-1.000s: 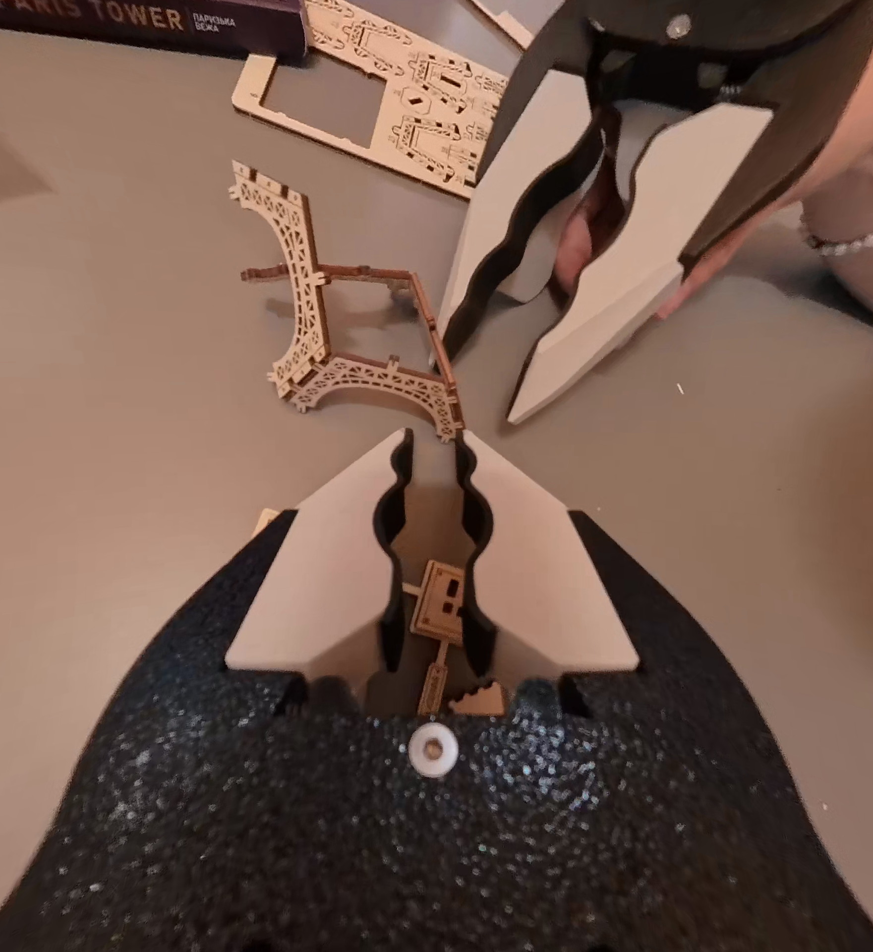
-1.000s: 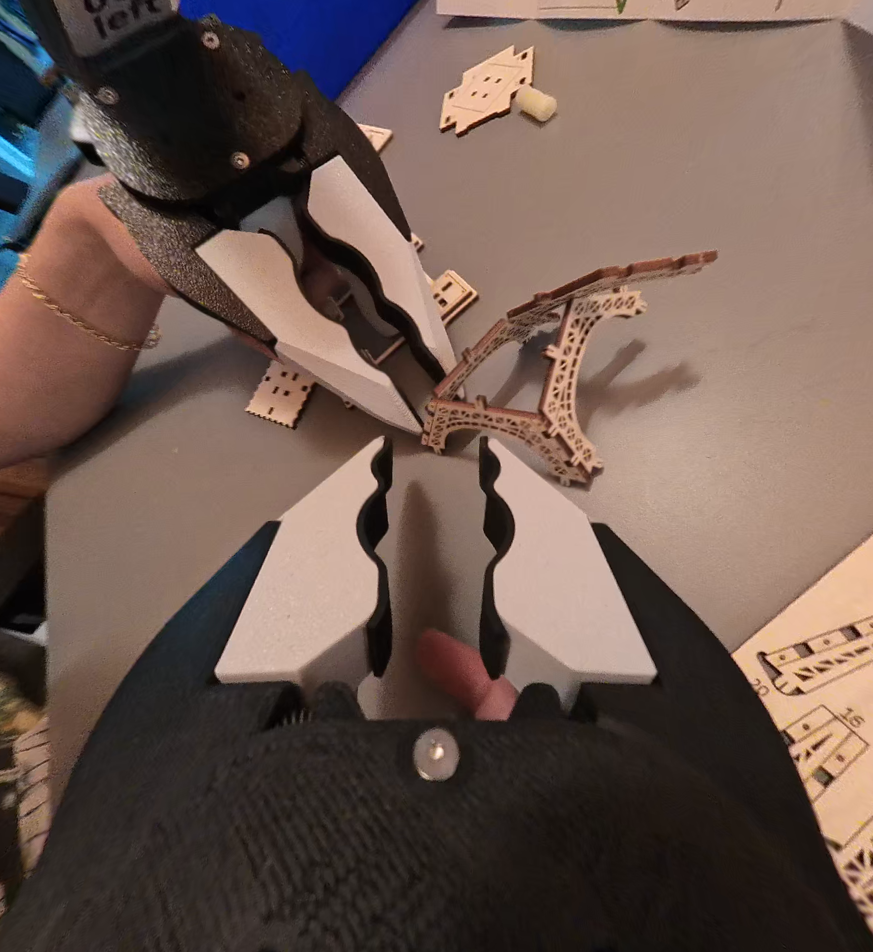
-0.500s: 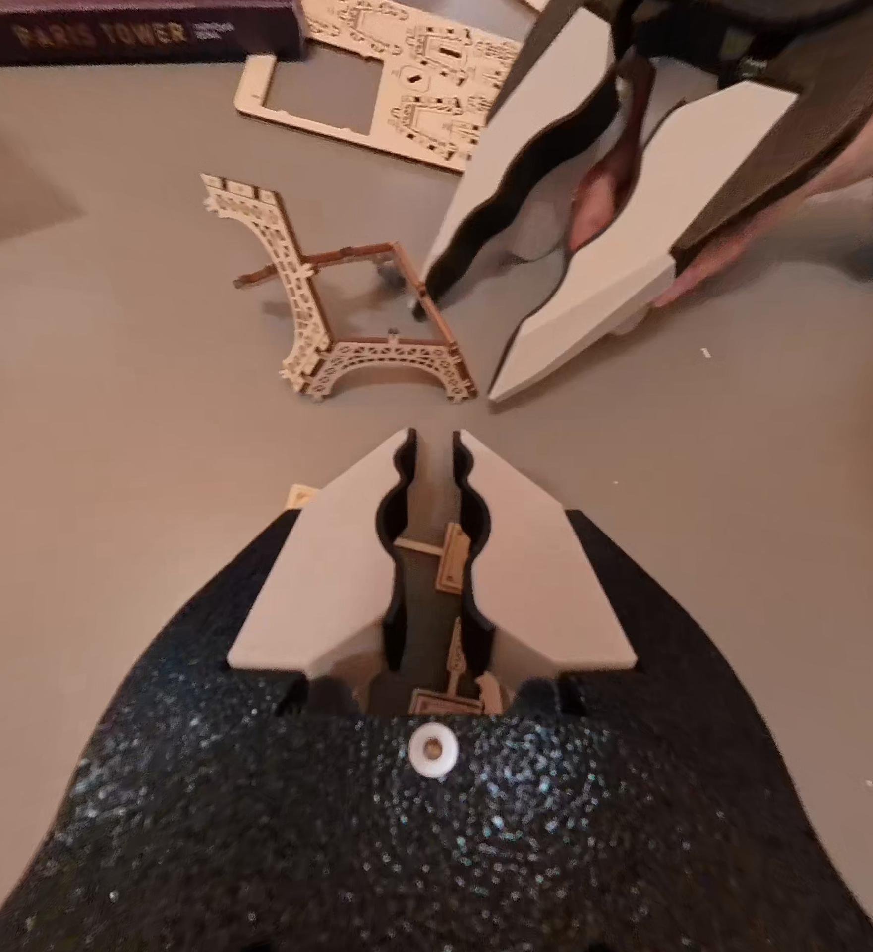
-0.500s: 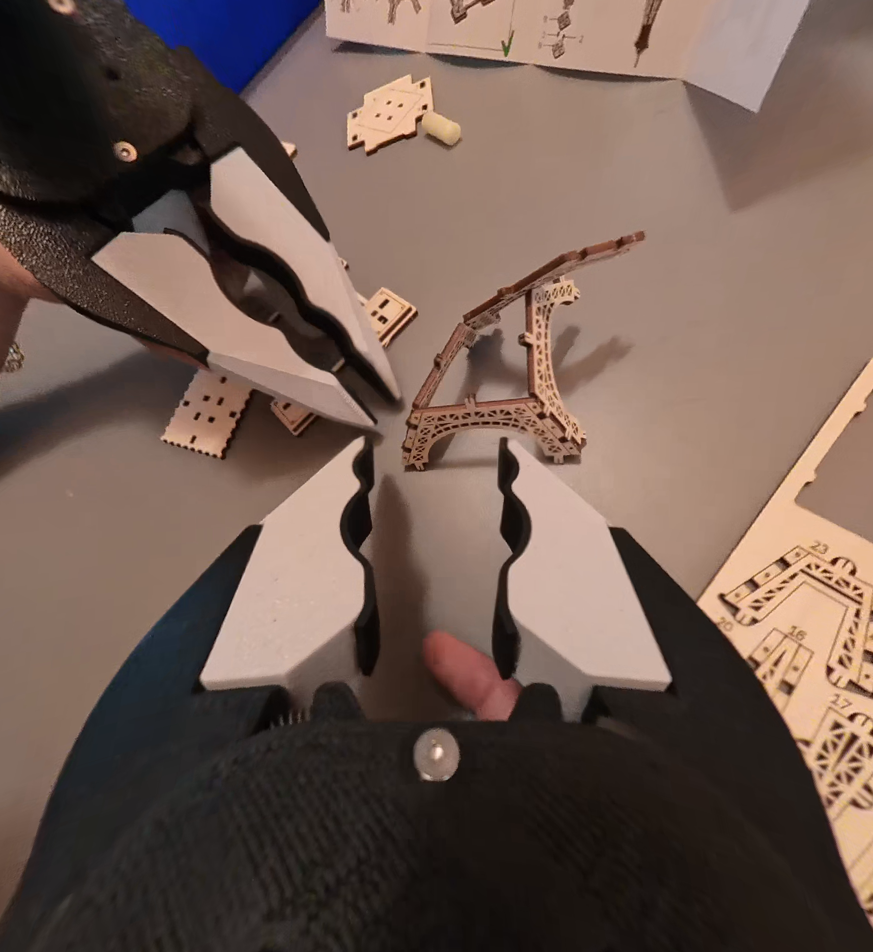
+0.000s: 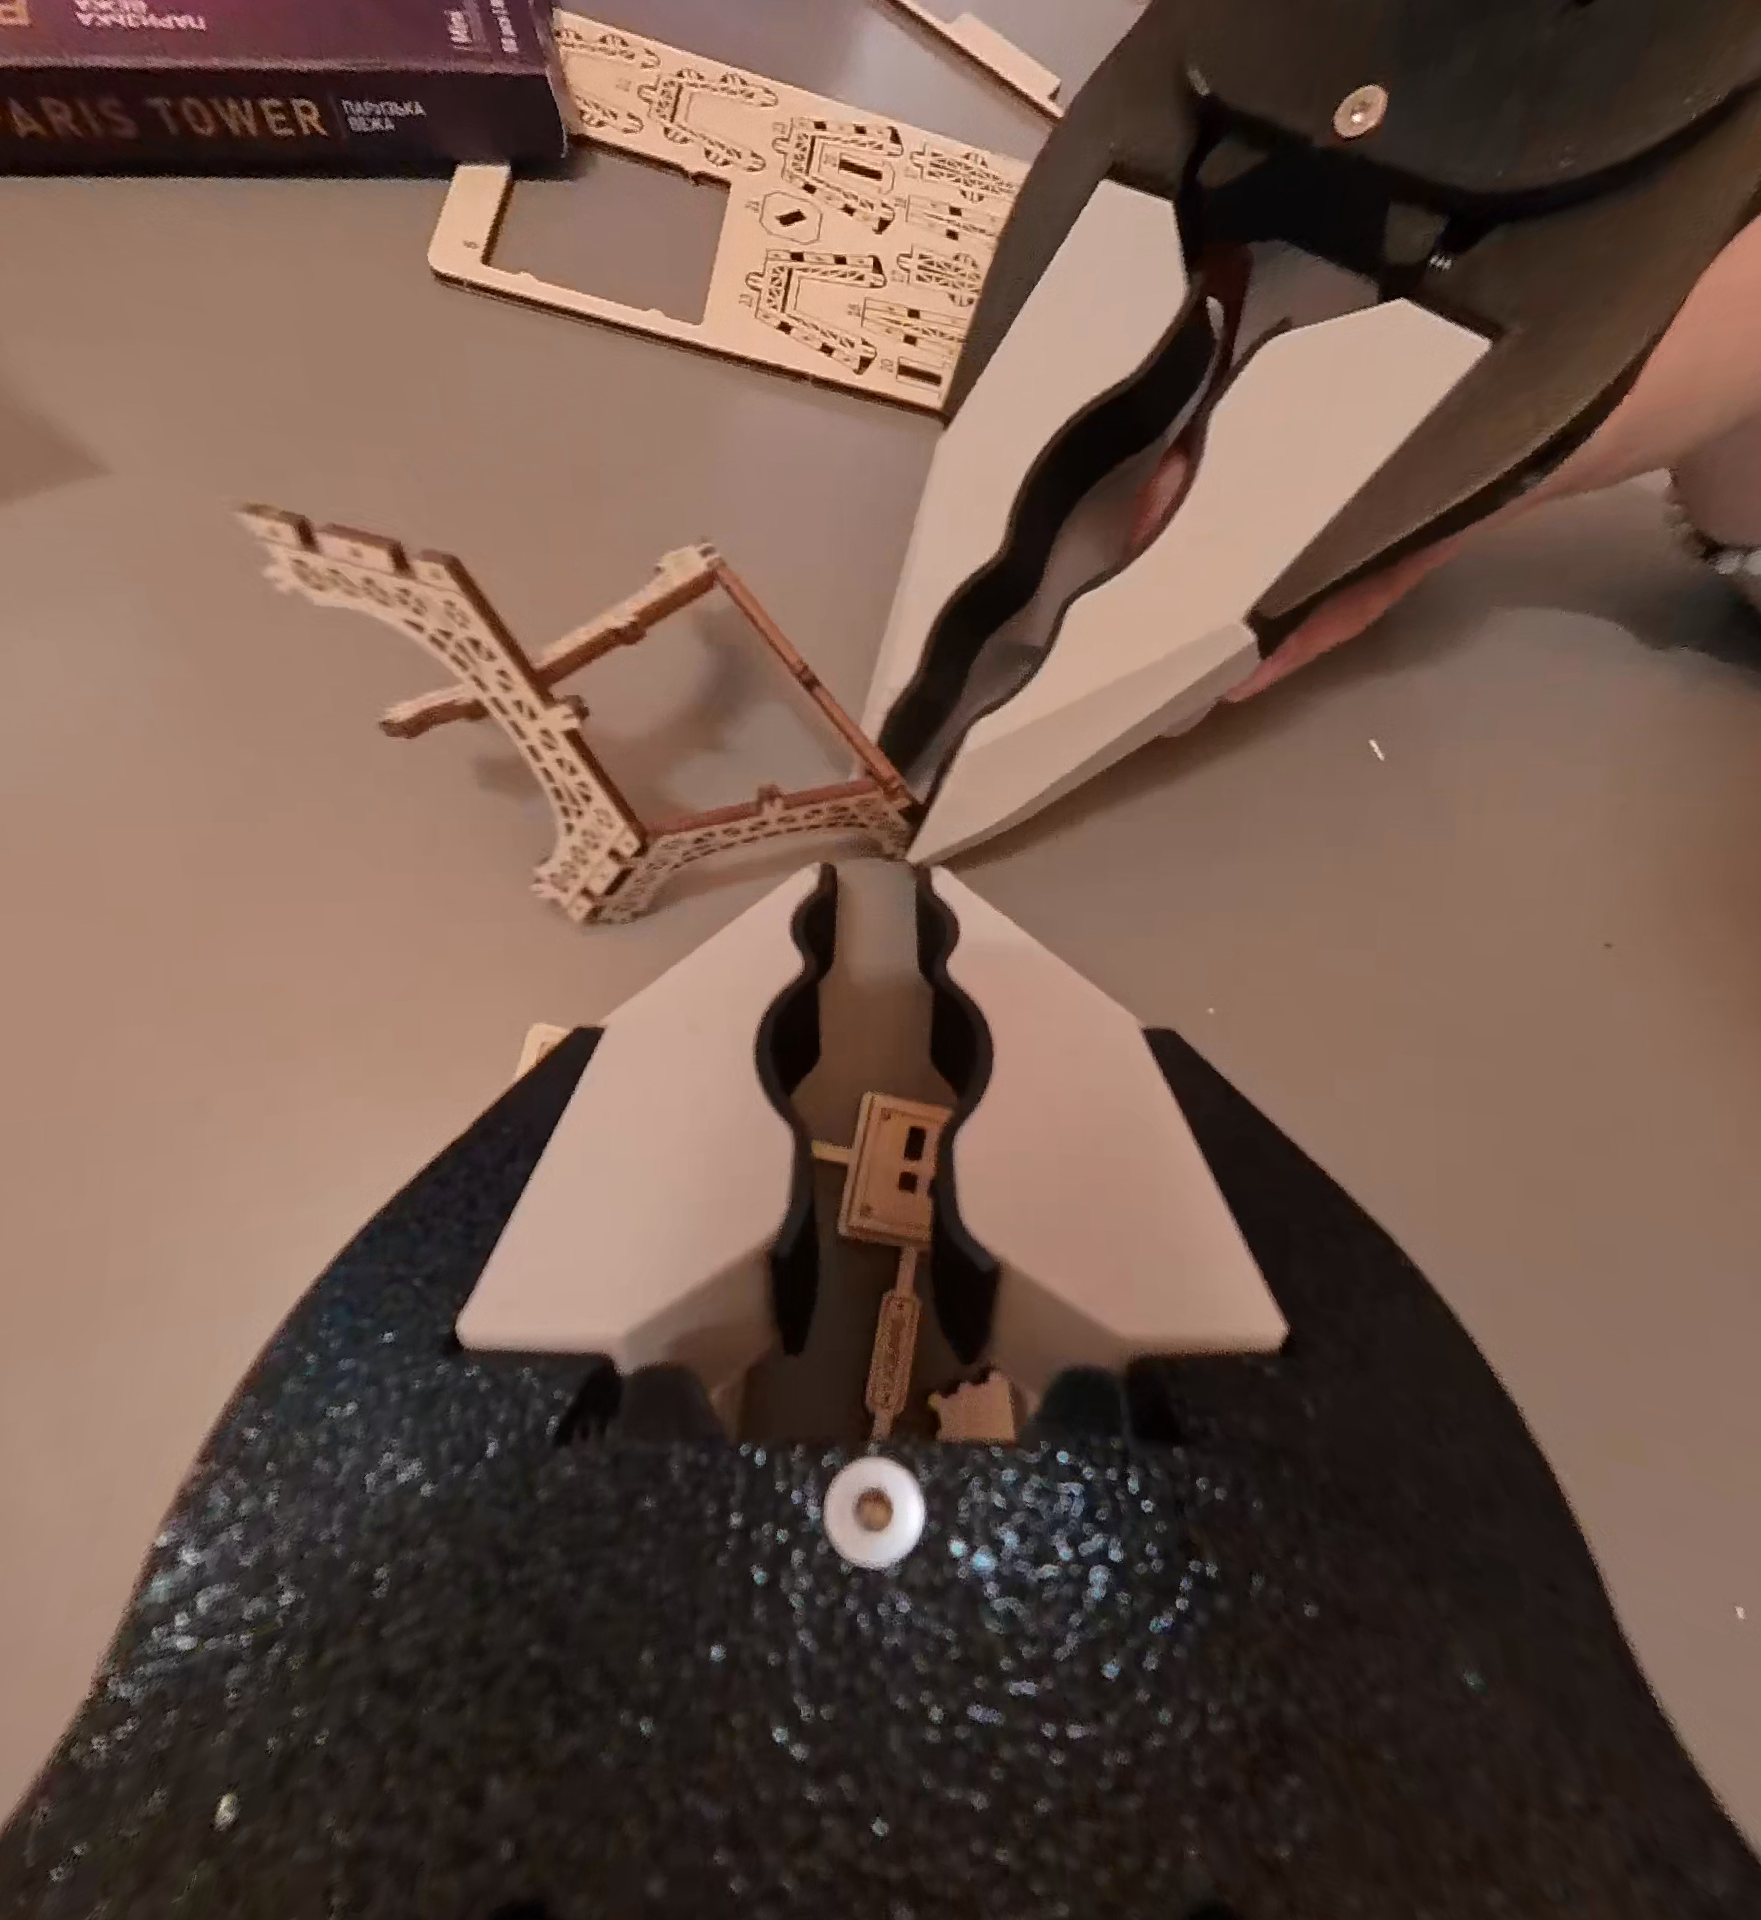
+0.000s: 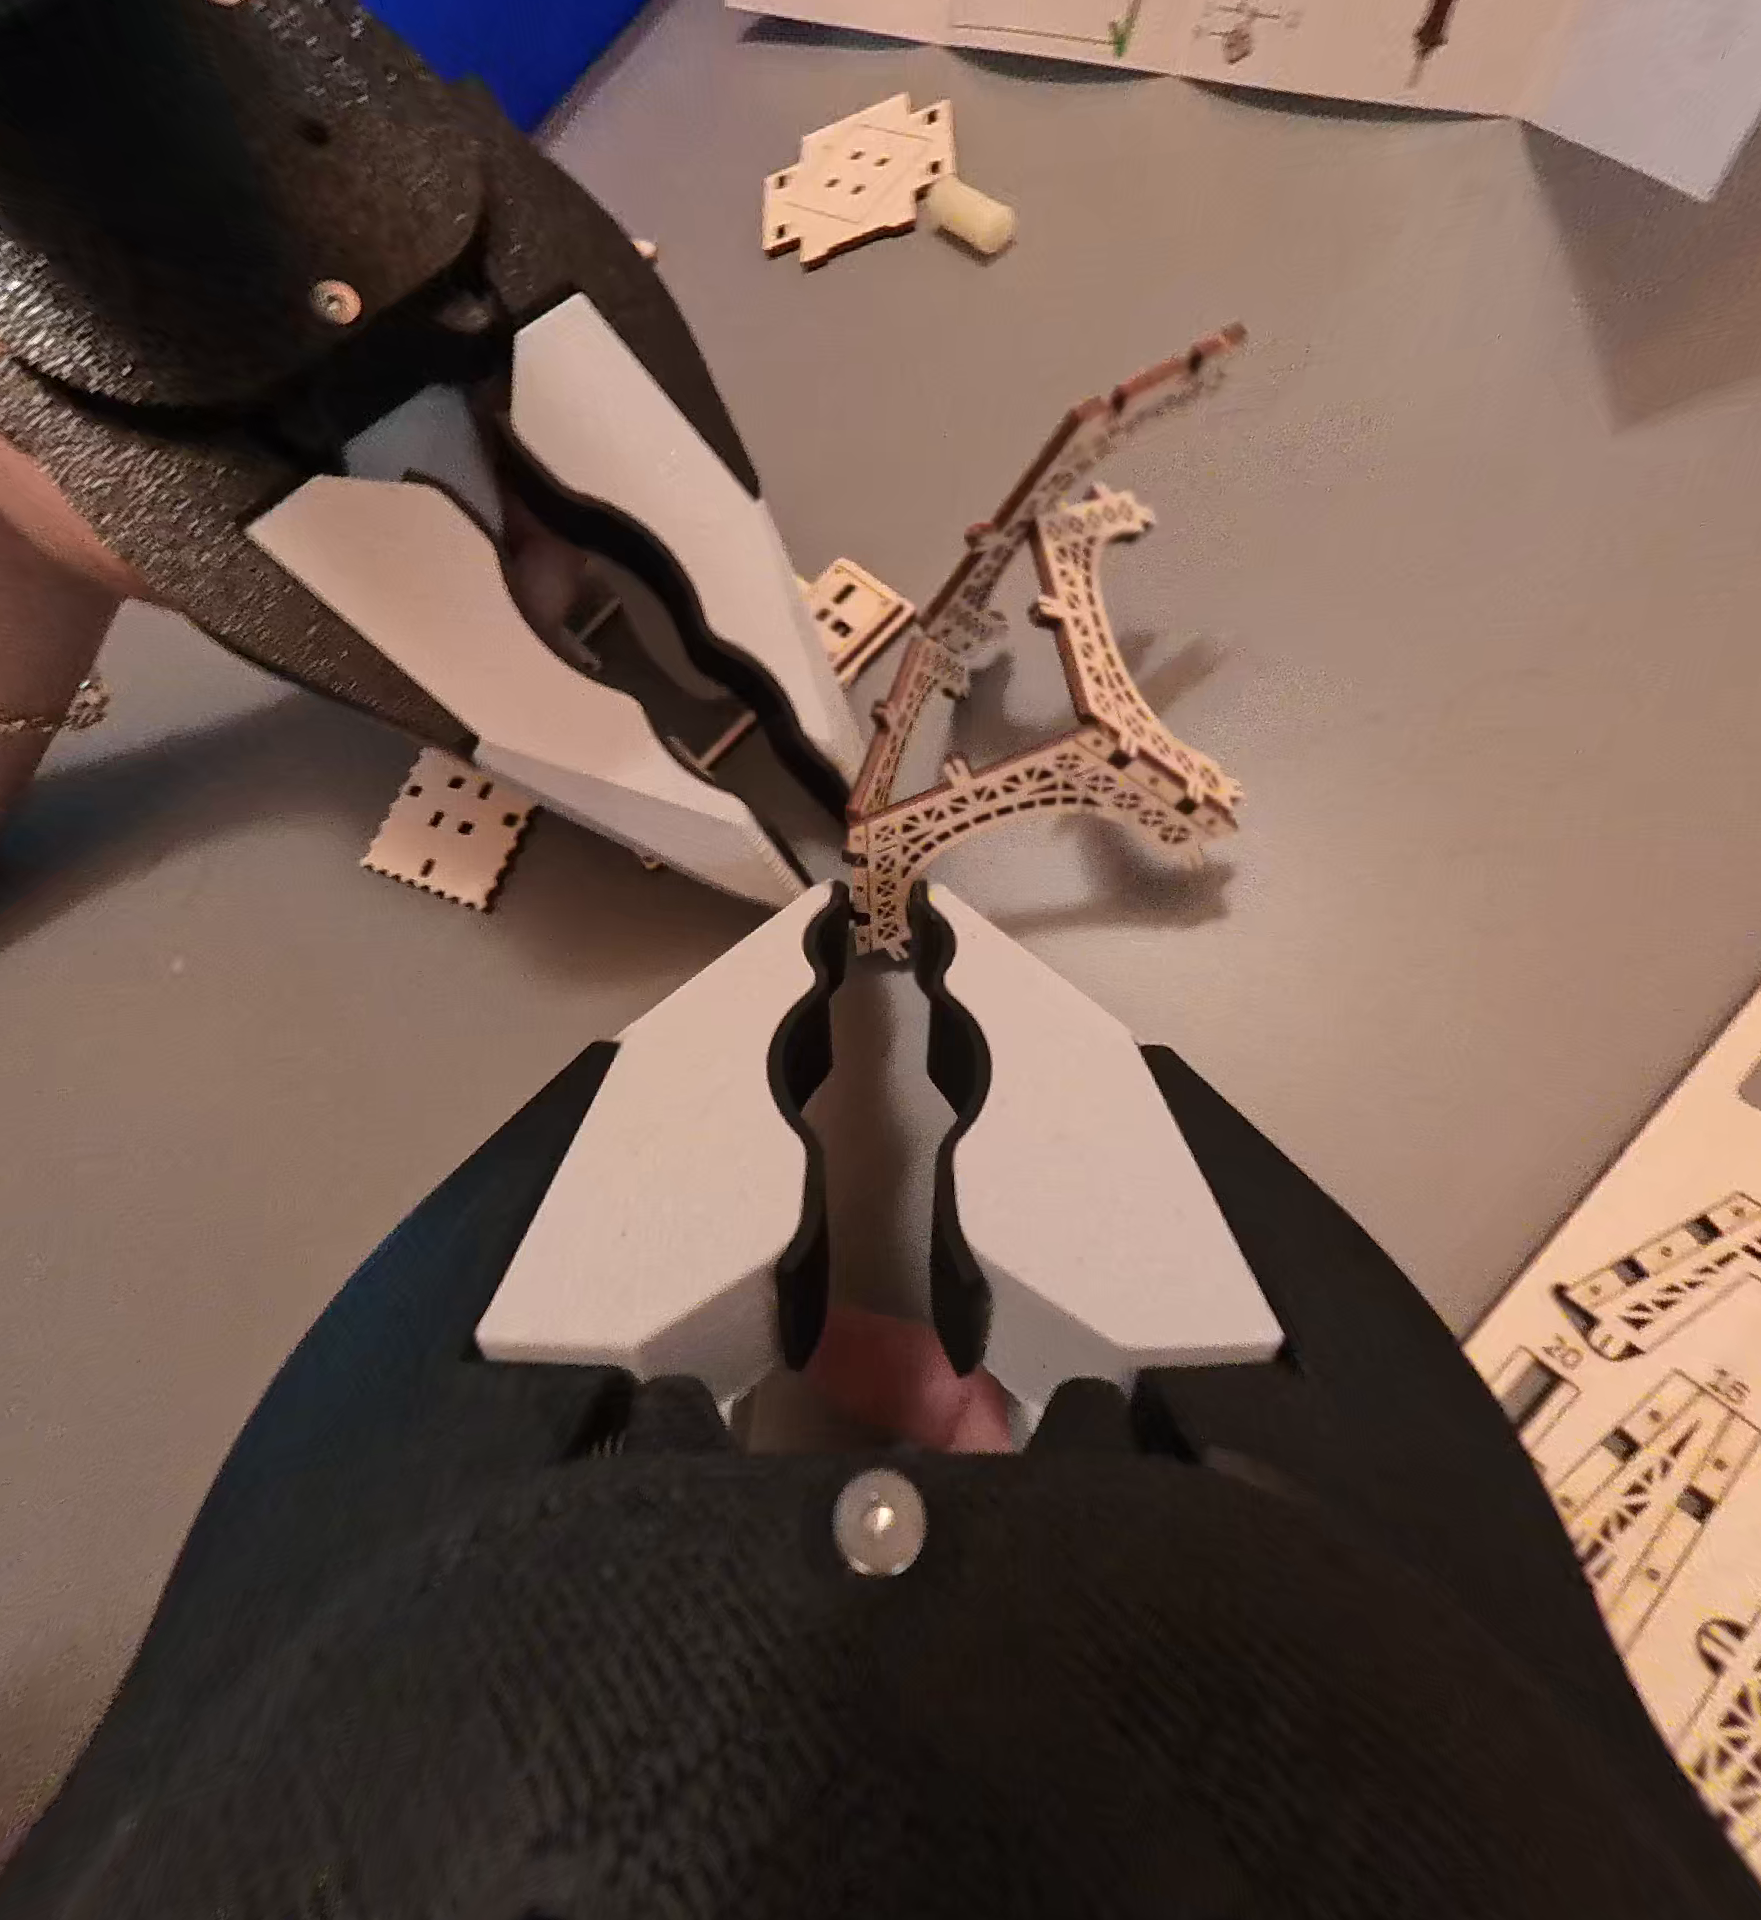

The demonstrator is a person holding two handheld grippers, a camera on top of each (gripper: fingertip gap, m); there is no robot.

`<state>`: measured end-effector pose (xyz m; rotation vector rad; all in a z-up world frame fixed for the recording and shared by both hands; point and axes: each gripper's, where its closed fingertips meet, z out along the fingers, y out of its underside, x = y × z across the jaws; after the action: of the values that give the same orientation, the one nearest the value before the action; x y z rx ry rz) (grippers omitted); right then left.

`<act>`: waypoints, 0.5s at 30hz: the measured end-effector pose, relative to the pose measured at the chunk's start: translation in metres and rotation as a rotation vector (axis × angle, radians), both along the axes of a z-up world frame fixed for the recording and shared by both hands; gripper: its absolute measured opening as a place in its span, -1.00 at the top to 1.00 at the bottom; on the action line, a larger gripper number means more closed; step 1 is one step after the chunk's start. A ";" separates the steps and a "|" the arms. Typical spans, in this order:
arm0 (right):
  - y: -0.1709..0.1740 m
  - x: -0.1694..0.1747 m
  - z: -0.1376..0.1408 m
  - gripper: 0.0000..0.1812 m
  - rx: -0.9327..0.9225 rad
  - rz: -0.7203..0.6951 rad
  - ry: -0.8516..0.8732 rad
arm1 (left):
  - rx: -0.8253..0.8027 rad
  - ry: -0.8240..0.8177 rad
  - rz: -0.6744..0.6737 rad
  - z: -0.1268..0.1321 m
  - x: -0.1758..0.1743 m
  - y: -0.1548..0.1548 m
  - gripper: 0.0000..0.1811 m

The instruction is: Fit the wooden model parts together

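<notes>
We count one half-built tower base (image 6: 1037, 790) standing on the grey bench (image 6: 1478, 727), our landmark. Nearest it, right tongs (image 6: 881, 914) pinch one lattice foot between their tips. Left tongs (image 5: 874, 883) sit just beside that corner, tips slightly parted, gripping nothing. Beside the base lie three loose flat plates: (image 6: 840, 613), (image 6: 450, 831) and, farther off, (image 6: 855, 177). Beyond the base: one punched sheet (image 5: 751, 239), one lettered purple box (image 5: 232, 94).
</notes>
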<state>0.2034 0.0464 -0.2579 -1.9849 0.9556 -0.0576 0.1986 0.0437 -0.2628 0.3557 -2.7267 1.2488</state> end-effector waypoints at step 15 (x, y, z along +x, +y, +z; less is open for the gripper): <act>-0.028 -0.007 0.013 0.68 -0.043 0.174 -0.125 | 0.036 0.016 -0.029 -0.004 -0.003 0.011 0.89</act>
<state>0.1960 0.0188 -0.2447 -2.0706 0.7051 -0.1047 0.1955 0.0545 -0.2664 0.3268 -2.7336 1.1863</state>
